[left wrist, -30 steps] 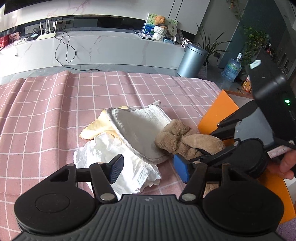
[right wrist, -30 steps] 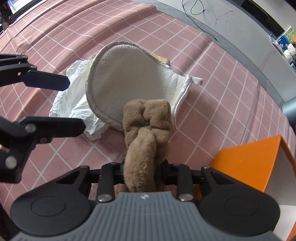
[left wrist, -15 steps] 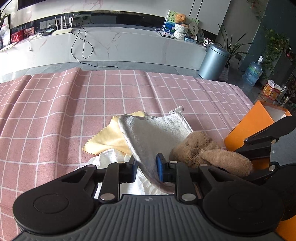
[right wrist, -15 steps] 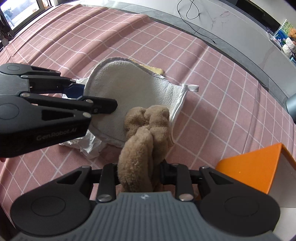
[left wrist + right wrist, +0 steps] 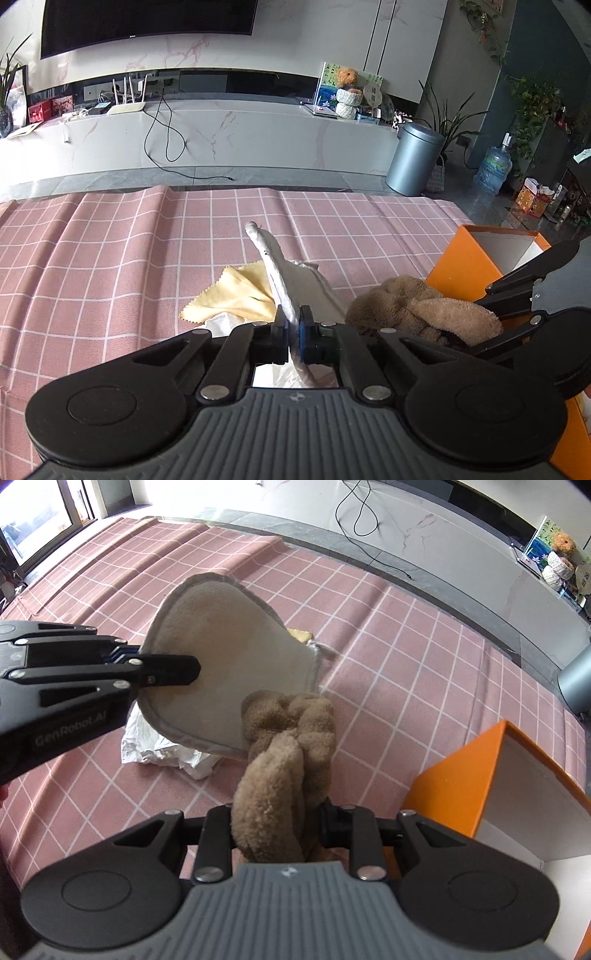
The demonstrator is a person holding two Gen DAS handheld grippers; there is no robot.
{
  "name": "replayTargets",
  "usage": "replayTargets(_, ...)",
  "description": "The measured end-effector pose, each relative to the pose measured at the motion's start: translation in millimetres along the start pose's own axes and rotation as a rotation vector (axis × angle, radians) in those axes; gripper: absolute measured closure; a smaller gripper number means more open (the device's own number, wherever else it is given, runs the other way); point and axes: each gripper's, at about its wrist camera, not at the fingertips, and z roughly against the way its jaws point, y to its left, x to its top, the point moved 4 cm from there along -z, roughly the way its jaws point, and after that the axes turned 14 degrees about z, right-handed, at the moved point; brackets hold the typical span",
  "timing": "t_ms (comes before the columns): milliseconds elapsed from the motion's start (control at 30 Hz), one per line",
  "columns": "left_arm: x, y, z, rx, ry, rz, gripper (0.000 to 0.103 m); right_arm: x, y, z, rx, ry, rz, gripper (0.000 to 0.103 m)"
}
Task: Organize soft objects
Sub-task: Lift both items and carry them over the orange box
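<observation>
item: left gripper (image 5: 293,329). jaws pinched tight on the edge of the grey mitt-shaped cloth (image 5: 236,672); in the left wrist view the cloth stands edge-on, so its face is hidden there, and its lower end is cut off behind the gripper body.

item: right gripper (image 5: 277,823). jaws narrow, clamped on the brown fleece bundle (image 5: 288,746); the pads themselves are buried in the pile and cannot be made out. the bundle hangs forward from the jaws, touching the lower rim of the grey cloth.

item: white crumpled sheet (image 5: 162,749). on the pink checked tablecloth (image 5: 388,672), mostly covered by the grey cloth and the left gripper.

item: yellow cloth (image 5: 232,291). flat on the tablecloth; only a corner shows in the right wrist view.

item: orange box (image 5: 461,775). open, at the right, just beside the fleece bundle; its far side is cut off by the frame edge.

change: a second ago the left jaws stood wide above the white sheet and the grey cloth lay flat. now they are closed on it and it is lifted off the table, tilted up. the fleece bundle has also risen slightly with the right gripper.
</observation>
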Motion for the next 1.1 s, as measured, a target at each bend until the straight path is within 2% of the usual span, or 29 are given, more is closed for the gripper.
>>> replayTargets(300,-4.5,-26.3,60.6,-0.015,-0.068,-0.043,0.098,-20.4,10.3,60.0,-0.017,-0.116,-0.042,0.081)
replayTargets(733,-12.3,-72.6,131.7,-0.034,-0.172,-0.130,0.098,-50.3,26.7,155.1,-0.096,-0.277,-0.047,0.082)
replayTargets(933,-5.3,-88.1,156.1,-0.041,-0.223,-0.148,0.098,-55.8,22.6,212.5,-0.156,-0.385,-0.045,0.082)
replayTargets(1100,3.2,-109.6,166.4,-0.097,-0.236,-0.165,0.098,-62.0,7.8,252.8,-0.243,-0.424,-0.043,0.082)
